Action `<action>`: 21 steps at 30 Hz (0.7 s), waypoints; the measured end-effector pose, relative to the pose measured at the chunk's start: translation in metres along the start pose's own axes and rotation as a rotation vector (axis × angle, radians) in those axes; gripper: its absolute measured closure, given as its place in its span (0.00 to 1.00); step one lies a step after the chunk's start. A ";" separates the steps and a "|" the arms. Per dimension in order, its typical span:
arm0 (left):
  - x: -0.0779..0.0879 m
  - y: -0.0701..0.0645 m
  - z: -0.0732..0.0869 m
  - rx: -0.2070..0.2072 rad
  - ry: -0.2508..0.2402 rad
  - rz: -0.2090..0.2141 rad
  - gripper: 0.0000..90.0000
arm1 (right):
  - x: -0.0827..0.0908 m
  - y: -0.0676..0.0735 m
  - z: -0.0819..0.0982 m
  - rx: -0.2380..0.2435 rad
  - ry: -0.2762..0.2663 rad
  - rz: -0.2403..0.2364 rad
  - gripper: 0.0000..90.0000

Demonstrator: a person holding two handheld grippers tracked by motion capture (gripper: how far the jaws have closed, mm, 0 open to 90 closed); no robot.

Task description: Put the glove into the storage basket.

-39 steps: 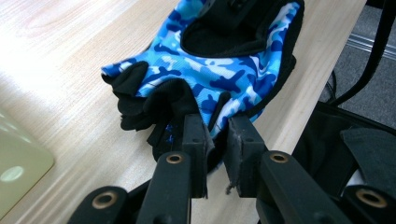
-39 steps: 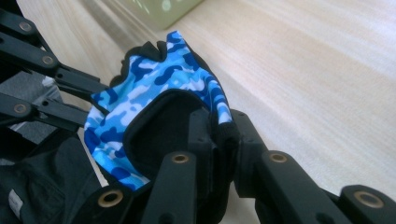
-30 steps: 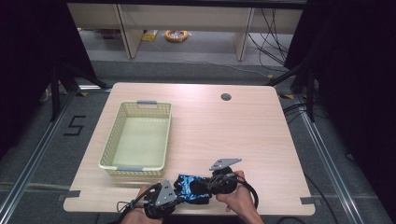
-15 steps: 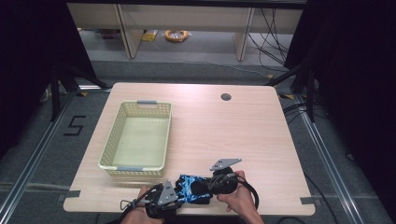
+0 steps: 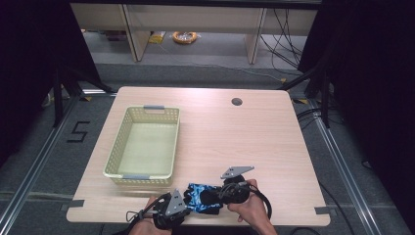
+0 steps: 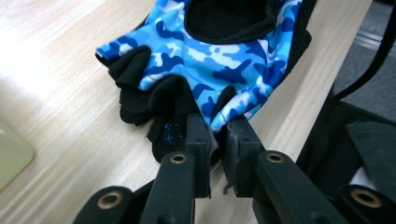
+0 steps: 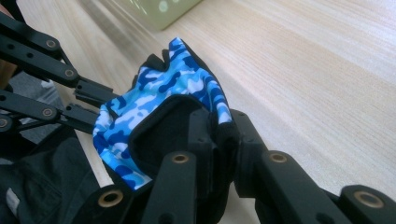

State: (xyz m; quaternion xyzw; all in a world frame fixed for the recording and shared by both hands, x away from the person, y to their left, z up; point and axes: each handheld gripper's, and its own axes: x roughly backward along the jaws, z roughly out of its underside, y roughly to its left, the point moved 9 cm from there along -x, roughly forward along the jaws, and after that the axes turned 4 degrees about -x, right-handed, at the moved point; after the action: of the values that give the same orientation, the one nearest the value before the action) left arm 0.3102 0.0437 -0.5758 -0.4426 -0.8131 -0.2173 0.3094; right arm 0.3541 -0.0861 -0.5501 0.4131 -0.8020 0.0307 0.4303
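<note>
A blue camouflage glove (image 5: 199, 194) with black trim lies at the table's front edge, stretched between both grippers. My left gripper (image 5: 188, 201) pinches the glove's finger end (image 6: 219, 60). Its jaws (image 6: 219, 128) have just been closing and now press on the fabric. My right gripper (image 5: 216, 195) comes from the opposite side, and its jaws (image 7: 223, 126) are shut on the black cuff of the glove (image 7: 159, 98). In the right gripper view the left gripper's fingers (image 7: 88, 105) hold the far end.
A pale green plastic basket (image 5: 110, 161) stands on the left half of the wooden table (image 5: 254, 142), just beyond the left gripper. A round cable hole (image 5: 237, 102) sits near the far edge. Dark floor surrounds the table.
</note>
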 end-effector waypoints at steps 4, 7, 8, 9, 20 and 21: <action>0.005 0.000 -0.005 0.006 -0.026 -0.001 0.94 | 0.003 0.004 -0.005 0.009 -0.015 -0.005 0.90; 0.008 -0.001 -0.008 0.017 -0.041 0.003 0.94 | 0.007 0.006 -0.008 0.024 -0.025 -0.004 0.90; 0.009 0.001 -0.009 0.003 -0.036 -0.005 0.94 | 0.007 0.007 -0.010 0.025 -0.031 -0.005 0.90; 0.010 0.002 -0.010 0.005 -0.049 -0.007 0.94 | 0.008 0.008 -0.011 0.023 -0.043 -0.007 0.90; 0.037 0.013 -0.032 0.004 -0.116 -0.044 0.94 | 0.035 0.024 -0.043 0.086 -0.089 -0.006 0.91; 0.041 0.013 -0.035 0.020 -0.125 -0.041 0.94 | 0.039 0.026 -0.047 0.092 -0.090 -0.010 0.91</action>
State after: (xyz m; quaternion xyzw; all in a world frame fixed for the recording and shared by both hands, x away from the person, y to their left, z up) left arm 0.3150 0.0524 -0.5213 -0.4354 -0.8418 -0.1875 0.2581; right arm 0.3564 -0.0748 -0.4850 0.4373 -0.8162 0.0471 0.3746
